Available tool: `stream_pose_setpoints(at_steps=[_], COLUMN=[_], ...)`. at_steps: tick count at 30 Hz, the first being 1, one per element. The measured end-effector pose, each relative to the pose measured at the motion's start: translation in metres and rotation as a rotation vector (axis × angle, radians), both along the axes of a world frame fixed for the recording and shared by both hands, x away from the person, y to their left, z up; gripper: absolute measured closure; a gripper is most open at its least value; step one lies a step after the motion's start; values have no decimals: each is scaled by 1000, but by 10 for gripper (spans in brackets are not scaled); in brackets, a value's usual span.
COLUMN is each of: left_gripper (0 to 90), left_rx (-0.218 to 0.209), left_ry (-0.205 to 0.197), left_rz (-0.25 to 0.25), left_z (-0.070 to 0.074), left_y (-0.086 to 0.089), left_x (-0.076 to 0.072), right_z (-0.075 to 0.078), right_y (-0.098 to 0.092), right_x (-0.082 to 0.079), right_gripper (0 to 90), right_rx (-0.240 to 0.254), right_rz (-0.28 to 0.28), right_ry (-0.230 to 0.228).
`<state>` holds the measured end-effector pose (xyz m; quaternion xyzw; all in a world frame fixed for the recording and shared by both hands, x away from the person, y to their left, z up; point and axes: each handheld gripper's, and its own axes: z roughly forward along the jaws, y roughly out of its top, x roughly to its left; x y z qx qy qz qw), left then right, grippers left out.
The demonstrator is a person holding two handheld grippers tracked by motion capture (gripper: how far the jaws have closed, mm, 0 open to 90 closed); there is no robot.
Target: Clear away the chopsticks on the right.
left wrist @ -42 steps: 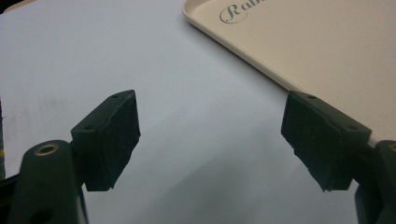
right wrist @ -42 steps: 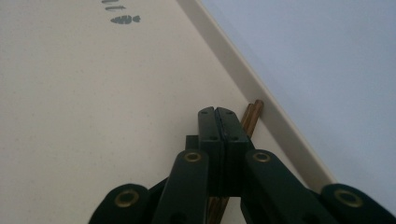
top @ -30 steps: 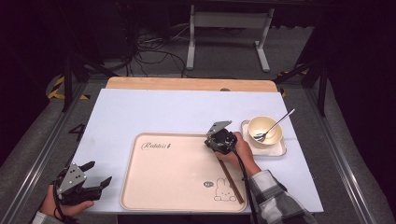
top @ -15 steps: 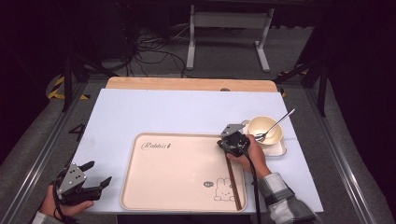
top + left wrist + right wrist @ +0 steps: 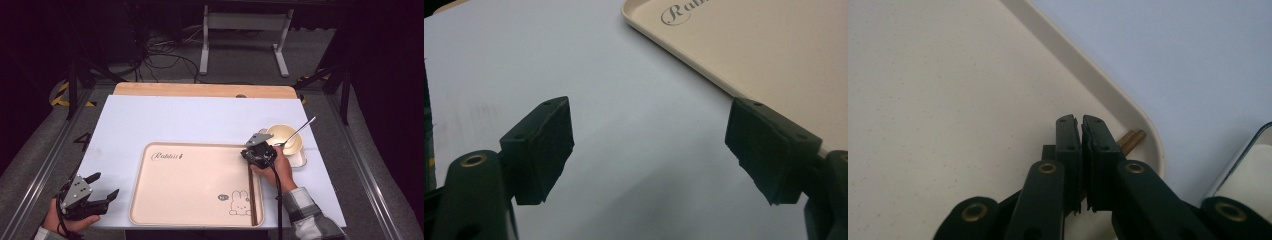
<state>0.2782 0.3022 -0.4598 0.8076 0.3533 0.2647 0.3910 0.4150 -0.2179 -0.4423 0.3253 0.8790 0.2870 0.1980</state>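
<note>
– Brown chopsticks [image 5: 253,195]: where, and held by what?
– Lying in the cream tray [image 5: 137,200] along its right rim, far tips [image 5: 1132,139] in the far right corner. Right tongs [image 5: 1081,131] clenched just above them, nothing seen between the pads. Left tongs [image 5: 649,145] released, idle at the near left.
– Risks?
– Clenched jaws may nudge the sticks apart or out over the rim. A sweep to the right could strike the bowl [image 5: 285,137] just beside the tray and tip out its spoon [image 5: 300,131].
– Writing?
– "Rabbit" [image 5: 167,156], in script, far left on the tray. A rabbit drawing [image 5: 240,202] near right; its small label is unreadable.
</note>
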Motion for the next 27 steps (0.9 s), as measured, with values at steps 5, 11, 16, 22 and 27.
stream_pose_setpoints(at_steps=[5,11,16,22,27], left_gripper=[203,202,202,202,201], left_rx=[6,9,4,9,4], left_ry=[-3,3,-2,3,-2], left_rz=[4,7,6,-4,-5], left_z=[0,-1,1,-1,0], left_y=[0,0,0,-2,-1], left_x=[0,1,2,7,7], right_z=[-1,-1,1,8,16], right_y=[-1,0,0,-4,-1], right_x=[0,-1,-2,-10,-19], right_gripper=[827,771,761,737,722], right_rx=[23,36,69,178,196], right_rz=[5,17,16,58,84], right_ry=[6,3,-4,-27,-52])
